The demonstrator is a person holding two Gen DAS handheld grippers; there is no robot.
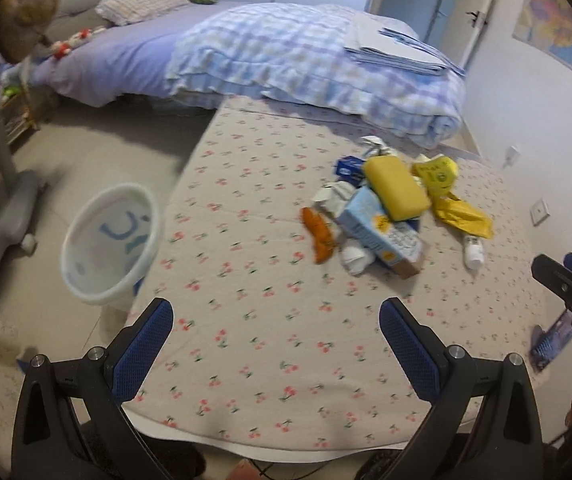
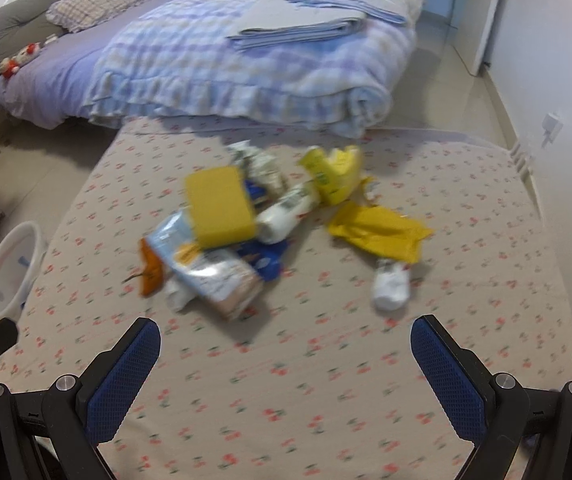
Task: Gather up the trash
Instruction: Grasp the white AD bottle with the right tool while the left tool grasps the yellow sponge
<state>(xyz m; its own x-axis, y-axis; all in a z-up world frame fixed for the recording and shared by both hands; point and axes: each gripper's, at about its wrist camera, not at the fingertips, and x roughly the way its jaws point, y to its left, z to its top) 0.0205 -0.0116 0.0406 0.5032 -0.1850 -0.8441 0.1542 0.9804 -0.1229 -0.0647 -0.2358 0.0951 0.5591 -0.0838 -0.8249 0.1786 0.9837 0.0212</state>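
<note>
Left wrist view, left to right: grey chair base (image 1: 14, 208) at left edge; white bin (image 1: 110, 240) on floor, touching the left edge of cherry-print table cover (image 1: 246, 280). Left gripper (image 1: 276, 326) at bottom, fingers spread wide, nothing between. Trash pile (image 1: 381, 216) right of centre: orange wrapper (image 1: 319, 236), light-blue carton (image 1: 381, 232), yellow sponge (image 1: 395, 188) on top, yellow bag (image 1: 457, 208), white bottle (image 1: 473, 250). Right gripper (image 1: 565, 276) at far right edge.

Right wrist view: right gripper (image 2: 286, 346) low in frame, fingers apart, empty. Pile blurred at mid-frame, clear path to it. Bed with plaid quilt (image 2: 246, 64) across the top.
</note>
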